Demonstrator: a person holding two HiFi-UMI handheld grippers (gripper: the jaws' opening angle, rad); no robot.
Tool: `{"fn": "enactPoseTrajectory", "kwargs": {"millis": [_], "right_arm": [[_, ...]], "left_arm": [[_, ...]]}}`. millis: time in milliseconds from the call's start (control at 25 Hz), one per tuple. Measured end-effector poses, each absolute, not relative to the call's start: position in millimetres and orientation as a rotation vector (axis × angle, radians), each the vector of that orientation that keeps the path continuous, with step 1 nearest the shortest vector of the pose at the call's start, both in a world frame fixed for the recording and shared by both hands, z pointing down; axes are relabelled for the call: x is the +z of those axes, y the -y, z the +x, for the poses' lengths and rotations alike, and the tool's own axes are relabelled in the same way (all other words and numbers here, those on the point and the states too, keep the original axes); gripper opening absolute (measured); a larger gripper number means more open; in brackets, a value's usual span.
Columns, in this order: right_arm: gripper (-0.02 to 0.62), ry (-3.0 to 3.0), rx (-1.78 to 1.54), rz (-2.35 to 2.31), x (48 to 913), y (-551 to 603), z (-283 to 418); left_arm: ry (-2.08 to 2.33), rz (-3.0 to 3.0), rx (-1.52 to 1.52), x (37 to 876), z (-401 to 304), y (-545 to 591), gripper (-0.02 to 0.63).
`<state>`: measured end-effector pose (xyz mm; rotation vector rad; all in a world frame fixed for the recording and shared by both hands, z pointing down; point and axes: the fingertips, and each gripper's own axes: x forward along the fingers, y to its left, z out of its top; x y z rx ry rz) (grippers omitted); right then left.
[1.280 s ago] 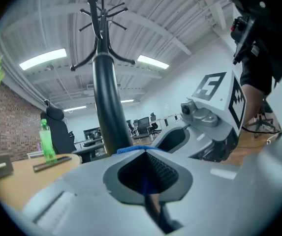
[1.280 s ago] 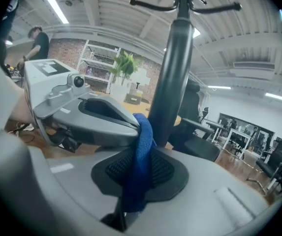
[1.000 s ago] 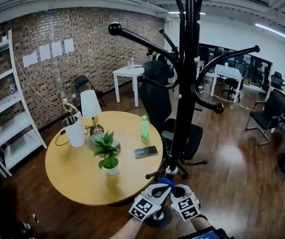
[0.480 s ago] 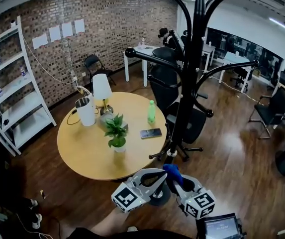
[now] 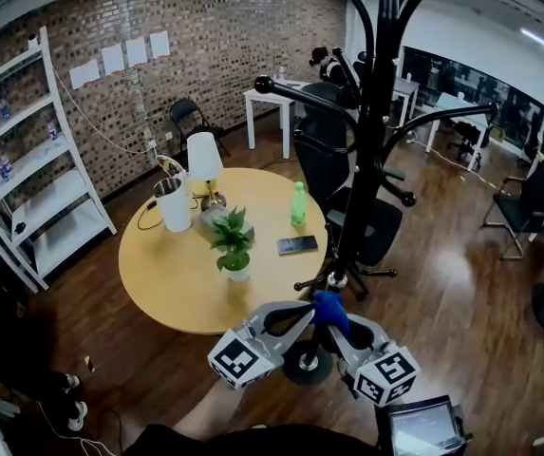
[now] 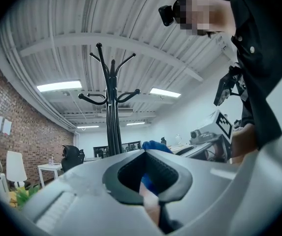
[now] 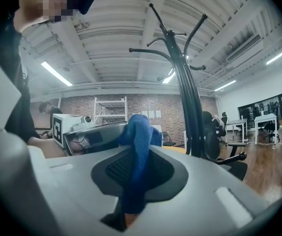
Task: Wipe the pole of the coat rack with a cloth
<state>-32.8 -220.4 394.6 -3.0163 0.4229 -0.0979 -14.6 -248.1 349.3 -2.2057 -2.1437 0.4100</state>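
Observation:
The black coat rack pole (image 5: 366, 160) rises from a round base (image 5: 307, 364) on the wooden floor, with curved hooks branching off it. A blue cloth (image 5: 330, 309) hangs bunched in front of the lower pole, held between both grippers. My left gripper (image 5: 302, 315) and right gripper (image 5: 347, 327) meet at the cloth, each shut on it. In the left gripper view the cloth (image 6: 148, 182) sits between the jaws of that gripper (image 6: 148, 188), and the rack (image 6: 112, 107) stands beyond. The right gripper (image 7: 133, 181) pinches a fold of cloth (image 7: 138, 151), with the pole (image 7: 187, 107) just to the right.
A round wooden table (image 5: 172, 278) left of the rack carries a potted plant (image 5: 234, 240), a lamp (image 5: 204, 160), a white bucket (image 5: 173, 204), a green bottle (image 5: 298, 204) and a phone (image 5: 296, 245). A black office chair (image 5: 333, 174) stands behind the pole. White shelving (image 5: 34, 188) lines the left wall.
Both grippers have risen from the rack's base with the cloth, and their marker cubes stand further apart. The head view has pulled back, showing more floor and table.

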Motion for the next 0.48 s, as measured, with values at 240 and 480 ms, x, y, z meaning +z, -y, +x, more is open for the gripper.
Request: {"fn": "enactPoseTrajectory", "kwargs": {"millis": [240, 480], "right_arm": [[0.052, -0.415, -0.088, -3.044, 393.0, 222.9, -25.6], [0.052, -0.424, -0.09, -3.052, 391.9, 228.3, -18.3]], "left_arm": [[2.128, -2.195, 0.434, 344.8, -7.1, 251.7, 0.0], [2.145, -2.196, 0.434, 342.3, -0.9, 256.6, 0.0]]}}
